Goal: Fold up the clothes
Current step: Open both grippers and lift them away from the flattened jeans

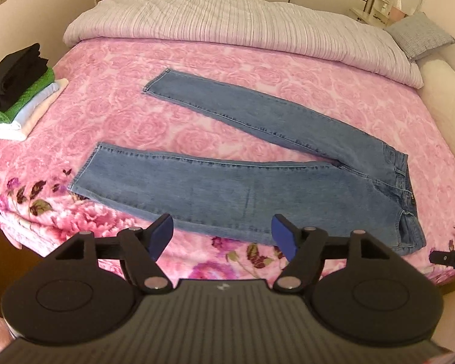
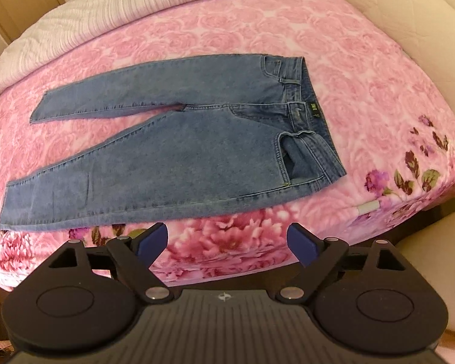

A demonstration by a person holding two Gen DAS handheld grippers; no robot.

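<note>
Blue jeans [image 1: 257,179] spread flat near the front edge of the bed [image 1: 121,69], legs splayed apart, waistband toward its right side. Denim: soft yet weighty, non-slip, best pinched at waistband and hem. Left hand-held gripper [image 1: 222,236] and right hand-held gripper [image 2: 227,242] both wide, empty, above the front edge.

Home bedroom: bed [image 1: 112,69] with pink floral blanket, pillow [image 1: 421,35], folded clothes stack [image 1: 21,88].

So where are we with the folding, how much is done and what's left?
Done: a stack of folded clothes sits at the bed's left edge. In hand: nothing. The left tongs and right tongs are both open and empty above the near edge of the pink blanket. Left: the jeans lie flat, legs spread apart, not yet folded at all.
</note>
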